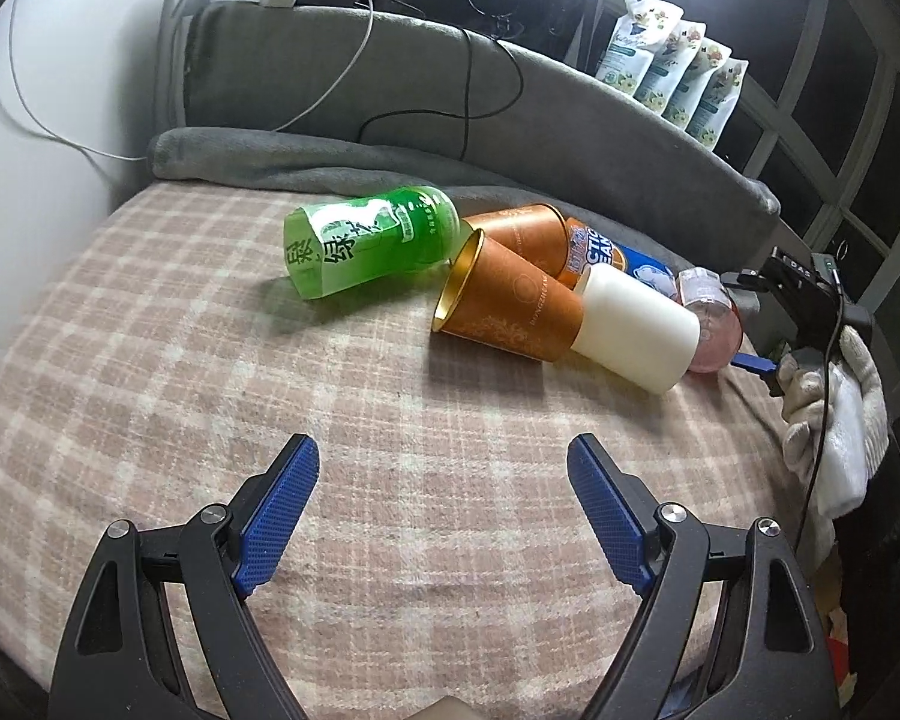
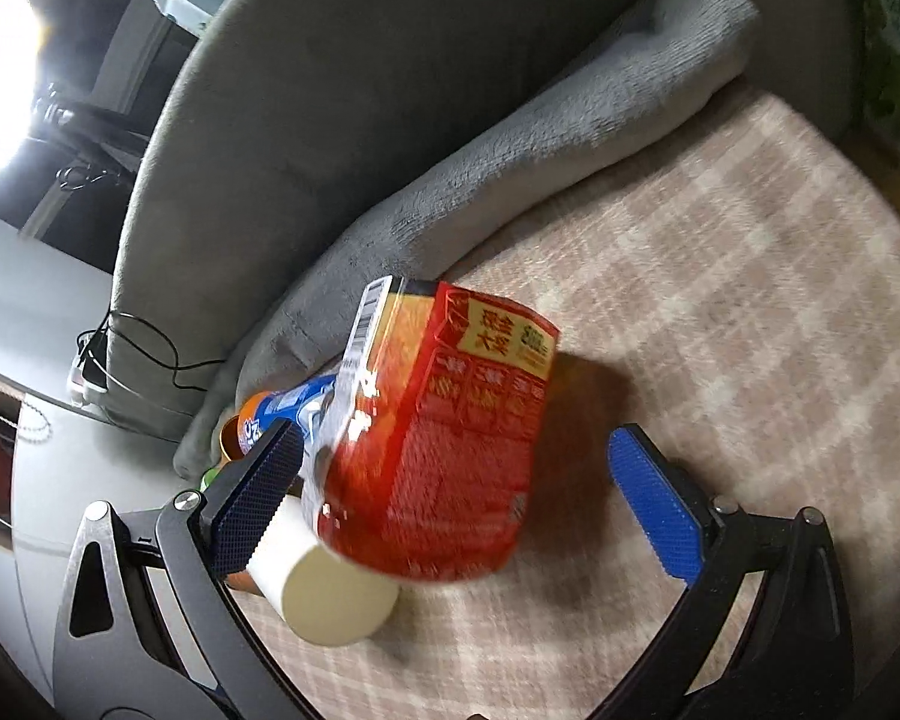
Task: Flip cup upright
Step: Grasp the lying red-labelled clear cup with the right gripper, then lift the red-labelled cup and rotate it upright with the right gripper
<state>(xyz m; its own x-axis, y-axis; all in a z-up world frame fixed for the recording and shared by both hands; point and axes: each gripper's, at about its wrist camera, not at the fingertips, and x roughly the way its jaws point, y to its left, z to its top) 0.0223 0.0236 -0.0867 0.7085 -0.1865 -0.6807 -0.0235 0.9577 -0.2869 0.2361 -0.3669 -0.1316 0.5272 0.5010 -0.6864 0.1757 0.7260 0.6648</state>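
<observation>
Here, my left fingers [image 1: 444,468] are spread wide over soft checked blanket [image 1: 210,360], with bare room all around them. My right fingers [image 2: 450,474] are wide too, either side of a shiny red cup [image 2: 438,450] lying tipped over, blurry, maybe touching neither pad. A smooth cream cup [image 1: 636,330] lies beside it, near the fuzzy grey roll [image 2: 510,150] at the edge.

Left claw [image 1: 444,483]: black angular arms with triangular cut-outs, silver round screws at the pivots, blue fingers [image 1: 276,516] with a fine dotted grip texture. Right claw [image 2: 459,501] matches it. In the left view, the right hand [image 1: 834,402] wears a white knit glove, a black cable trailing across it.
</observation>
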